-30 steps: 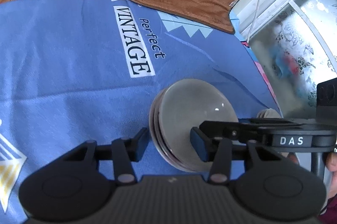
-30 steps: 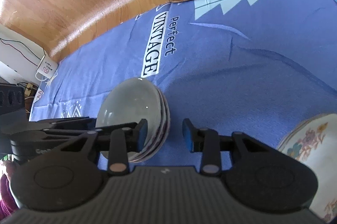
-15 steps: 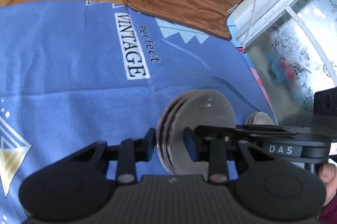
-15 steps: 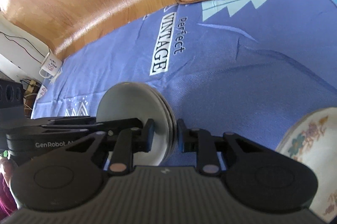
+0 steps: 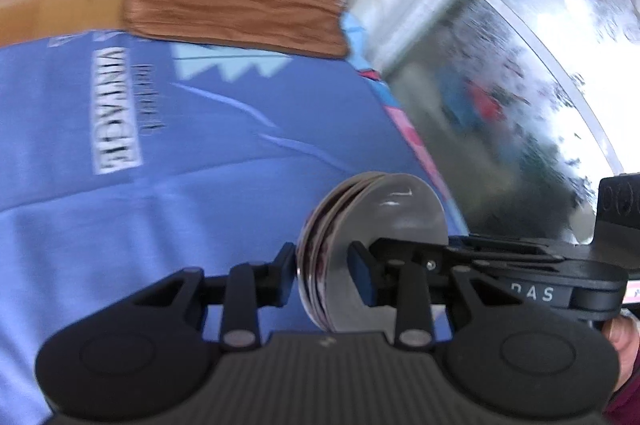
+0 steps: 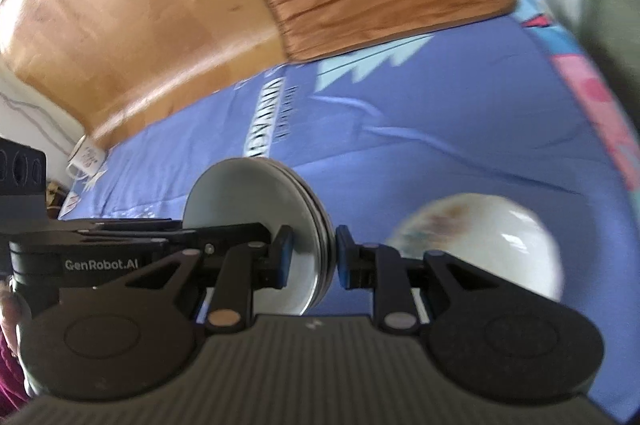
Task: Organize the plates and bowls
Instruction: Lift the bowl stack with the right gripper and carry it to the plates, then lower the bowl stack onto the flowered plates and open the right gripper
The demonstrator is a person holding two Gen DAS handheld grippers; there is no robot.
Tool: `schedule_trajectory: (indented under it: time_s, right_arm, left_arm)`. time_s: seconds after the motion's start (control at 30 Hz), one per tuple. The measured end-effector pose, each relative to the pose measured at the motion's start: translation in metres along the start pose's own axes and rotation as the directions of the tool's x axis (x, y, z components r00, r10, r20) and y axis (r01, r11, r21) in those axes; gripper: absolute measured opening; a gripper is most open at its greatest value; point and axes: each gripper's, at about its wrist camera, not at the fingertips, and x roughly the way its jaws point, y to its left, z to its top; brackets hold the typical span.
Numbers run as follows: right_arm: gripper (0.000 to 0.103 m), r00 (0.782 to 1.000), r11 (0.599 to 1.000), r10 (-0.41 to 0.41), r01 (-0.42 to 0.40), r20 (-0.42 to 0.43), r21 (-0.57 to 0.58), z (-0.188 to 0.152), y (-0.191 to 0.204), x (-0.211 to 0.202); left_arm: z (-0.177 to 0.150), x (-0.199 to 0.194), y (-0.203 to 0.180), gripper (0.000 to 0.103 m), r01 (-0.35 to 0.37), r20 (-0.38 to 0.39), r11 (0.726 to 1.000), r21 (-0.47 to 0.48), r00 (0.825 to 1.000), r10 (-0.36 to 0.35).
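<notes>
Both tongs are clenched on the same stack of plates [image 5: 376, 225], which stands nearly on edge in the lower middle of each wrist view, above the blue cloth [image 5: 120, 205]. The left tongs [image 5: 326, 275] pinch the near rim with one pad on each face; the right tongs [image 6: 312, 257] do the same from the other side of the stack.

The main risk, as I judge it, is that the stack is several loose plates squeezed together only at the rim. If either grip eases, or the two hands drift apart or twist against each other, the plates could fan out and an inner one could slide free and fall onto the cloth. Smooth glazed faces give the pads little to bite on.

A second hazard sits at the lower right of the right wrist view: a flowered bowl [image 6: 480, 241] lies close to the stack. A swing that way could knock plates against it and chip either.
</notes>
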Motion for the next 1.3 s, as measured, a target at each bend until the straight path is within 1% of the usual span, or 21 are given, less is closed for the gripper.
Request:
schedule_trajectory:
  time_s: [0.1,0.23,0.33,0.5,0.57,0.63,0.7,0.77,0.87,1.03,1.17,1.3]
  right_arm:
    - [0.025,0.999,0.999,-0.041,0.041,0.012,0.031,-0.004,-0.019,-0.018]
    - [0.025,0.997,0.994,-0.077,0.075,0.015,0.083,-0.011,-0.043,-0.030]
    - [0.025,0.996,0.990,-0.090,0.088,0.011,0.112,-0.015,-0.054,-0.030]
    - [0.025,0.996,0.986,-0.086,0.087,-0.008,0.145,-0.019,-0.067,-0.023]
    - [0.025,0.996,0.986,-0.089,0.089,-0.012,0.144,-0.019,-0.070,-0.021]
    - [0.025,0.995,0.987,-0.098,0.097,0.001,0.132,-0.018,-0.069,-0.022]
    - [0.028,0.992,0.987,-0.126,0.122,0.033,0.108,-0.017,-0.067,-0.025]
    - [0.028,0.986,0.985,-0.155,0.149,0.065,0.083,-0.017,-0.065,-0.029]
    - [0.028,0.982,0.984,-0.169,0.164,0.087,0.064,-0.018,-0.065,-0.032]
    - [0.028,0.963,0.975,-0.224,0.222,0.151,0.032,-0.025,-0.060,-0.038]
    - [0.028,0.945,0.972,-0.234,0.234,0.228,0.029,-0.033,-0.051,-0.051]
    - [0.029,0.924,0.976,-0.217,0.215,0.315,0.041,-0.045,-0.037,-0.066]
  left_arm:
    - [0.001,0.018,-0.021,0.029,0.031,-0.030,0.999,0.031,0.999,-0.030]
    - [0.001,0.040,-0.041,0.029,0.051,-0.071,0.997,0.050,0.996,-0.047]
    - [0.001,0.055,-0.045,0.029,0.053,-0.099,0.997,0.051,0.994,-0.048]
    - [-0.001,0.072,-0.042,0.031,0.035,-0.131,0.998,0.050,0.991,-0.029]
    - [0.000,0.075,-0.043,0.032,0.028,-0.131,0.998,0.054,0.991,-0.021]
    - [0.001,0.075,-0.045,0.032,0.020,-0.129,0.998,0.066,0.992,-0.012]
    - [0.001,0.074,-0.047,0.035,0.015,-0.123,0.997,0.074,0.992,-0.006]
    - [0.002,0.072,-0.048,0.039,0.016,-0.114,0.996,0.084,0.993,-0.006]
    - [0.001,0.063,-0.049,0.043,0.018,-0.089,0.995,0.098,0.996,-0.009]
    - [-0.003,0.038,-0.049,0.043,0.013,-0.022,0.992,0.124,1.000,-0.011]
    - [-0.010,0.019,-0.050,0.043,-0.033,0.046,0.986,0.162,0.999,0.026]
    - [-0.024,0.002,-0.053,0.043,-0.091,0.111,0.972,0.215,0.991,0.068]
